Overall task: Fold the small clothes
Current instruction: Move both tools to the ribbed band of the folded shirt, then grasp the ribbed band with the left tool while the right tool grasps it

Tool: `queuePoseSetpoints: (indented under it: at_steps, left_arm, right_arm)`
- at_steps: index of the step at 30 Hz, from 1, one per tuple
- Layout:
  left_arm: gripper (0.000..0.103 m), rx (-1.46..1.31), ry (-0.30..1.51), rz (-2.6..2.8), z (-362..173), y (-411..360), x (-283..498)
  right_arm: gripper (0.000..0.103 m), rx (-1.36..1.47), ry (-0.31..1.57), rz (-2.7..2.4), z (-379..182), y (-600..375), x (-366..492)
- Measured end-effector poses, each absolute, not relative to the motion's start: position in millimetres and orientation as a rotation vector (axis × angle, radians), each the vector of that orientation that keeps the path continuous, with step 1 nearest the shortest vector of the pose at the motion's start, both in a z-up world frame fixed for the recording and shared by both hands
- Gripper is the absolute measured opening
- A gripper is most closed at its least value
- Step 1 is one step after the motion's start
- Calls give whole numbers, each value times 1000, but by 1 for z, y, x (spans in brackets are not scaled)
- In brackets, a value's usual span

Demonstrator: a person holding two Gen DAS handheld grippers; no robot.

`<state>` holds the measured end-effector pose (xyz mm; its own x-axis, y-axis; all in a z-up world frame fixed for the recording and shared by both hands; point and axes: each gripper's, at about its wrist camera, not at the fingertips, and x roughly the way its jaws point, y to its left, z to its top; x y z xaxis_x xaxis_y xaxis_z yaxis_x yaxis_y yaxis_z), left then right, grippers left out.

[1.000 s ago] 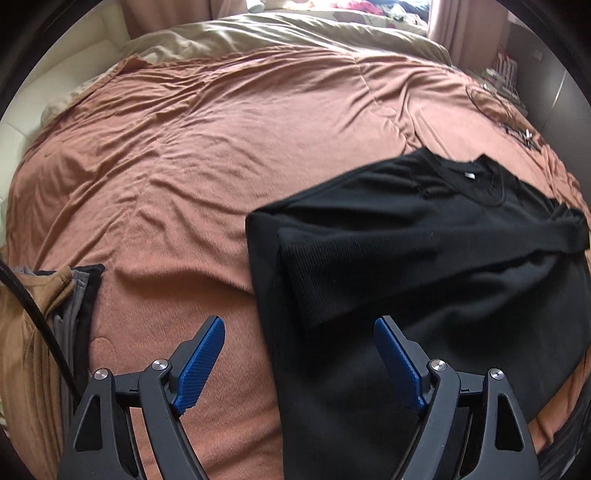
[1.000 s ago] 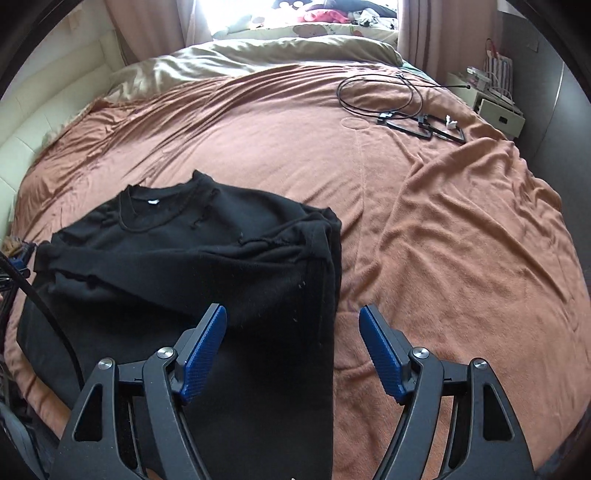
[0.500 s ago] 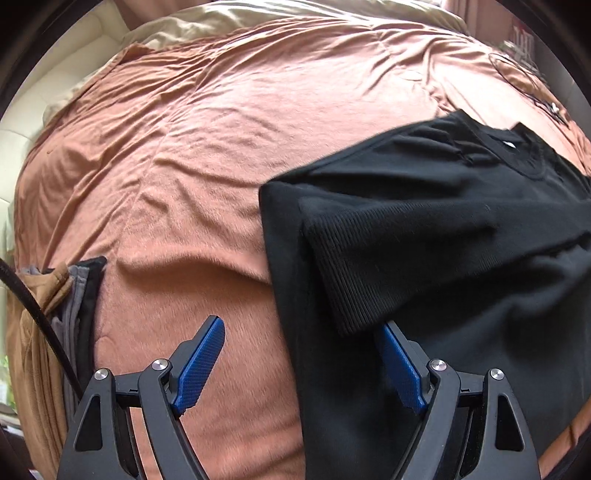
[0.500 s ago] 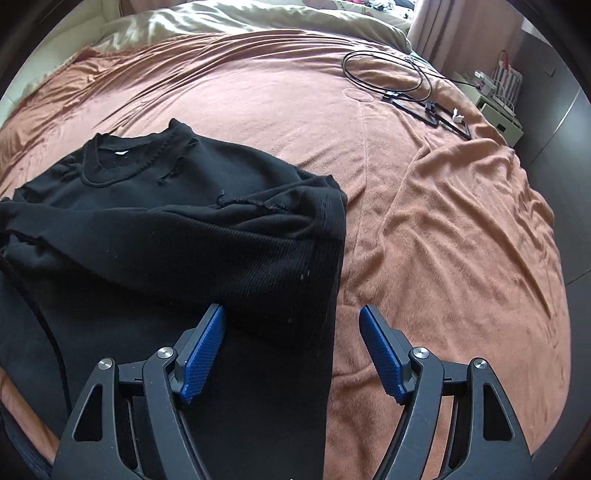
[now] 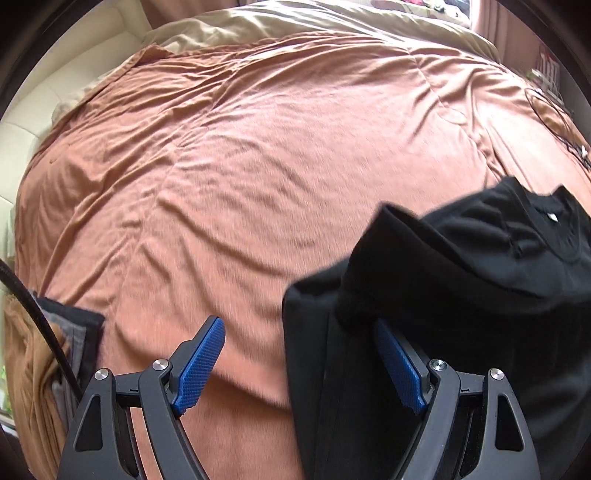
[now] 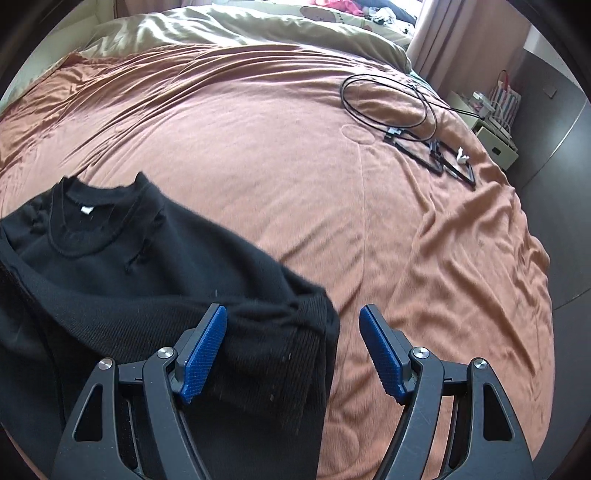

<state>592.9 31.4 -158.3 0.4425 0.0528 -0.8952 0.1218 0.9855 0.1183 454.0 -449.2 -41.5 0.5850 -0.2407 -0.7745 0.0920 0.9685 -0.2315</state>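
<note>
A black sweater [image 5: 461, 302] lies on the brown bedspread [image 5: 258, 166], sleeves folded across its body, collar at the far end. In the right wrist view the sweater [image 6: 129, 280] fills the lower left. My left gripper [image 5: 301, 363] is open, straddling the sweater's left edge; a folded ribbed cuff lies over its right fingertip. My right gripper [image 6: 293, 350] is open, straddling the sweater's right edge, with the ribbed cuff between the blue pads [image 6: 205, 350].
A folded pile of tan and grey clothes [image 5: 44, 365] lies at the bed's left edge. A coiled black cable and black frames [image 6: 424, 129] lie on the bedspread at the far right. A beige duvet [image 6: 240, 26] covers the head of the bed. A nightstand [image 6: 495, 125] stands at the right.
Both grippers have moved forward and down onto the sweater's side edges. The fabric now reaches between the open fingers. Both stay open.
</note>
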Motion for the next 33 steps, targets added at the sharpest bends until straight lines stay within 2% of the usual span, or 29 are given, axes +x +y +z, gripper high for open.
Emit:
queuePoseSetpoints:
  at_steps: [9, 14, 19, 27, 33]
  left_arm:
    - [84, 105, 1040, -97, -139, 23, 603]
    - [70, 154, 1042, -148, -137, 14, 593]
    - [67, 179, 1049, -170, -143, 8, 590]
    - [60, 180, 1073, -182, -157, 4, 603]
    - [51, 152, 1093, -200, -163, 0, 613]
  right_arm:
    - [73, -105, 886, -158, -16, -467, 444]
    - [73, -95, 913, -131, -20, -477, 421]
    - [73, -149, 942, -140, -25, -481, 413]
    - [73, -152, 906, -145, 0, -483, 397]
    - [73, -272, 963, -92, -25, -464, 407]
